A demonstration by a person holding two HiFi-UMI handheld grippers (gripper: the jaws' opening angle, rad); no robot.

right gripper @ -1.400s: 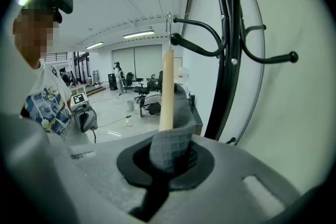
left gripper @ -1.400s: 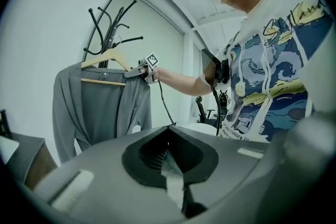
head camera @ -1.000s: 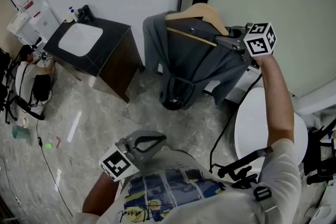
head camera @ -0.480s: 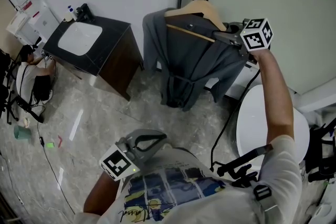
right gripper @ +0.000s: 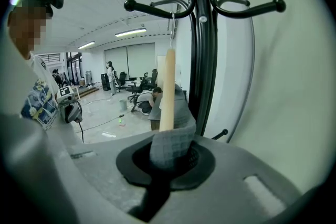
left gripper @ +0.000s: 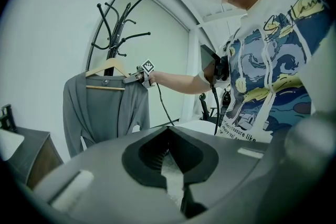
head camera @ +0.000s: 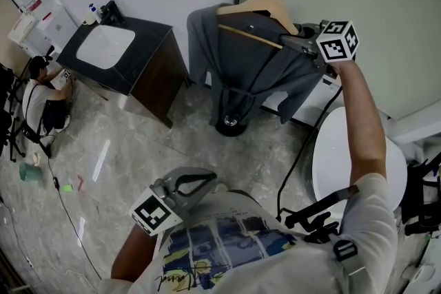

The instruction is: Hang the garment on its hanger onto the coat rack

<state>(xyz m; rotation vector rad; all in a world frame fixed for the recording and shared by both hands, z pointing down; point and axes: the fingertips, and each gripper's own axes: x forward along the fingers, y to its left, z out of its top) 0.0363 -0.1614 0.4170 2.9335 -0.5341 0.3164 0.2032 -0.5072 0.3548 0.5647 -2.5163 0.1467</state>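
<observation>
hanger (head camera: 265, 5) with garment (head camera: 248, 76) clenched in right tongs (head camera: 291, 44); left tongs (left gripper: 168, 153) closed, empty.

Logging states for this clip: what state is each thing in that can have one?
Grey garment: draped on the hanger, hanging down.
Wooden hanger with metal hook: held up at the rack; whether hooked on, unclear.
Black metal coat rack: upright.
Right tool: shut on the garment-covered hanger end.
Left tool: shut, empty.
</observation>
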